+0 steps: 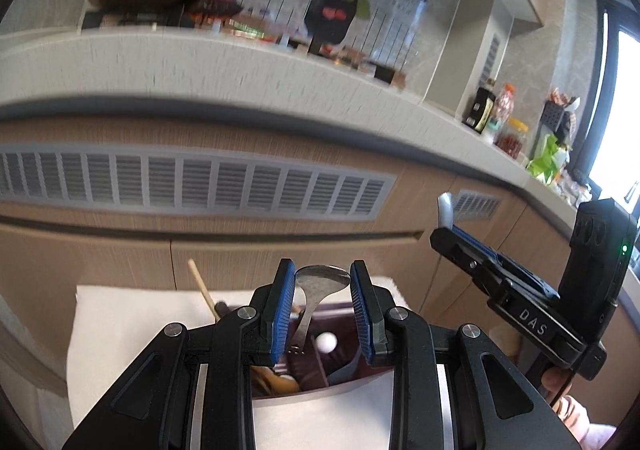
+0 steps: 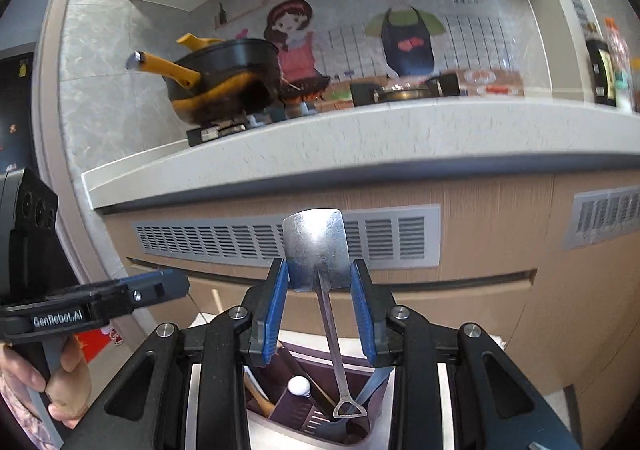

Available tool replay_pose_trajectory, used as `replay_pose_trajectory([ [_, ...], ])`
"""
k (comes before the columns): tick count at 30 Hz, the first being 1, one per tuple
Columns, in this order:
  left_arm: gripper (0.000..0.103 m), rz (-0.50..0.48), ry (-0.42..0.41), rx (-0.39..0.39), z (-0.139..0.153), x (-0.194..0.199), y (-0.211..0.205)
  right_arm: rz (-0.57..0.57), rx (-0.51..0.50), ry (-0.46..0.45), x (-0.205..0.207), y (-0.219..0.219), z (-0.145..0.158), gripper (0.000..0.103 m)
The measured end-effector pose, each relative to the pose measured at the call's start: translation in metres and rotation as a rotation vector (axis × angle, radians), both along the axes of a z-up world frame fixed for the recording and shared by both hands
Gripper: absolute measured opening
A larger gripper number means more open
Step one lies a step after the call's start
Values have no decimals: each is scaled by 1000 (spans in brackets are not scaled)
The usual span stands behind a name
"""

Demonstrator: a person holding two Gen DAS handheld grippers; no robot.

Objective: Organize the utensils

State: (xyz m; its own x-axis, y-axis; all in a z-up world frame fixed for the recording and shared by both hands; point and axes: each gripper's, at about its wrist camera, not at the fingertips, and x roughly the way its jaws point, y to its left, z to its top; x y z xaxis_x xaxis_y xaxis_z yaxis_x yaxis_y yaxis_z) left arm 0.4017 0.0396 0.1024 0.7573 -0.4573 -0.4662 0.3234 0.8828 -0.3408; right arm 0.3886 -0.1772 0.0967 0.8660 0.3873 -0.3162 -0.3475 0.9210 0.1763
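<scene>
A dark maroon utensil holder point(image 1: 316, 366) stands on a white surface, divided into compartments; it also shows in the right wrist view point(image 2: 288, 406). In the left wrist view a metal ladle point(image 1: 322, 280) stands in it, its bowl between the fingers of my left gripper point(image 1: 323, 306), which are apart and do not clamp it. In the right wrist view a metal spatula point(image 2: 316, 246) stands in the holder, blade up, between the open fingers of my right gripper point(image 2: 320, 310). A white ball-tipped item point(image 2: 299, 386) and wooden handles point(image 1: 202, 286) sit in the holder.
A kitchen counter point(image 2: 360, 134) runs across above wooden cabinet fronts with grey vents point(image 2: 280, 238). A black and yellow pan point(image 2: 224, 78) sits on the stove. Bottles and jars point(image 1: 492, 114) stand at the counter's right. The right gripper's body point(image 1: 520, 290) hangs at the right of the left view.
</scene>
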Motion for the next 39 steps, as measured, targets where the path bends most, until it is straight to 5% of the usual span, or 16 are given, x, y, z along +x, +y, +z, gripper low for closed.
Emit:
replay_pose_trajectory([
  [17, 29, -7, 227, 20, -87, 4, -13, 26, 1, 217, 19, 10, -98, 29],
  [21, 40, 26, 245, 35, -90, -4, -12, 29, -37, 255, 10, 12, -108, 30],
  [25, 52, 73, 204, 61, -77, -25, -9, 29, -69, 271, -2, 10, -106, 39],
  [27, 58, 89, 166, 63, -67, -40, -6, 18, -57, 262, -11, 8, -100, 54],
  [35, 88, 235, -31, 151, -40, -132, -5, -37, -62, 156, -93, -4, -64, 83],
  [39, 95, 307, -66, 215, -53, -177, -11, -60, -86, 131, -134, -8, -62, 88],
])
